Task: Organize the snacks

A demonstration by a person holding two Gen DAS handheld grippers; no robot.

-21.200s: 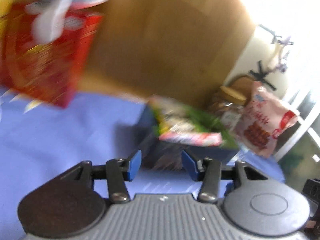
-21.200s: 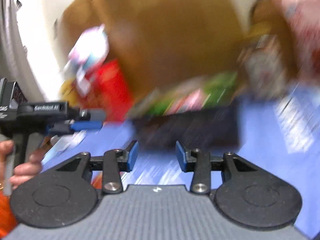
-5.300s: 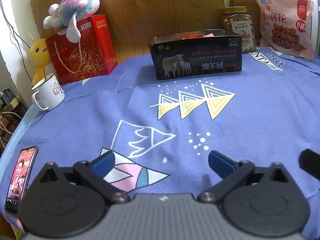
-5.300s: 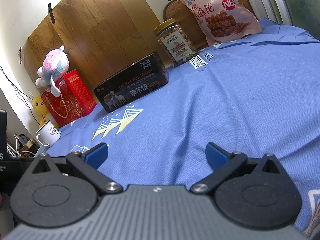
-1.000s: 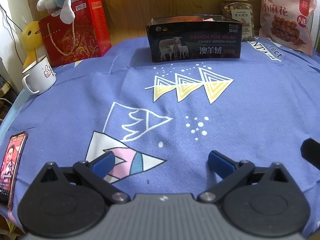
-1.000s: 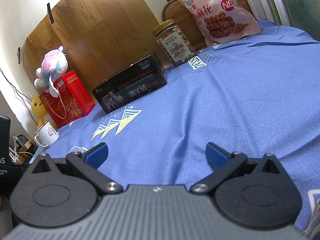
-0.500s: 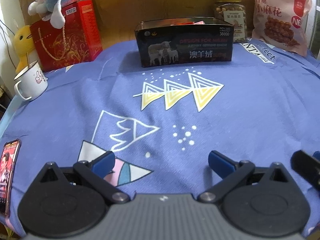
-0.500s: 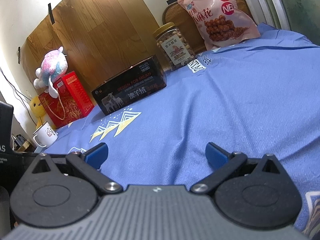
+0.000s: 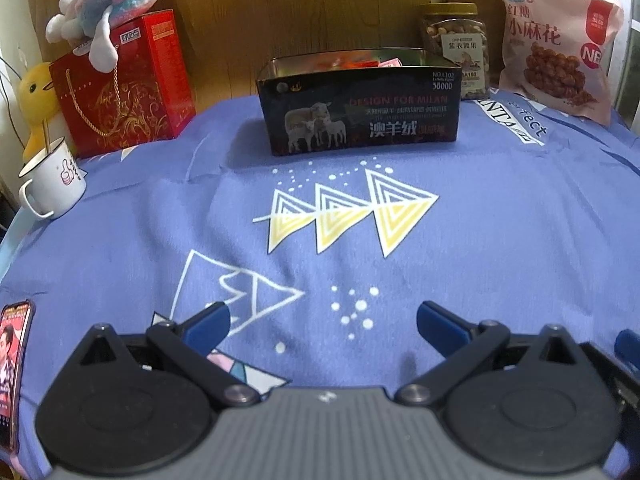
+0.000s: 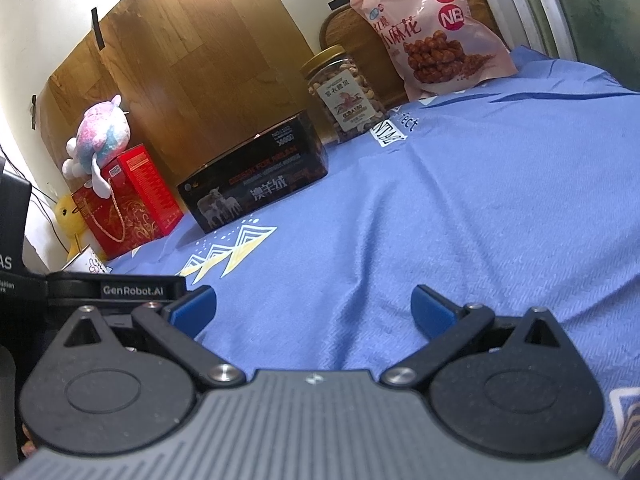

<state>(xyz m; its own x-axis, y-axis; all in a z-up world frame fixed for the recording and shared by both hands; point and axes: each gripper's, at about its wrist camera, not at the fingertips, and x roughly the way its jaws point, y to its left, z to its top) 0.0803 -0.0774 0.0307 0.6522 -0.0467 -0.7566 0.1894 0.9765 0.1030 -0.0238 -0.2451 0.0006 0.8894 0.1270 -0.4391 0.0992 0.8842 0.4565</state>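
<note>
Both the left gripper (image 9: 322, 320) and the right gripper (image 10: 312, 308) hold their blue fingers (image 9: 206, 322) wide apart, holding nothing. The dark metal box with sheep on it (image 9: 360, 114) sits far back on the blue cloth surface (image 9: 500, 220).

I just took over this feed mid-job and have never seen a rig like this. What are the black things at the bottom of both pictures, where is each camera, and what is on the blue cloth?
The black parts are two handheld grippers, each carried by a person, with a fisheye camera looking forward along its blue-tipped fingers. One picture is from the left gripper, the other from the right gripper. Both are open and hold nothing.

On the blue cloth, at the far edge, stands an open dark tin printed with sheep, with orange packets showing inside. Behind and to its right is a jar of nuts, then a pink snack bag leaning upright. To the left are a red gift box with a plush toy on top, a yellow duck toy, a white mug, and a phone at the near-left edge.
</note>
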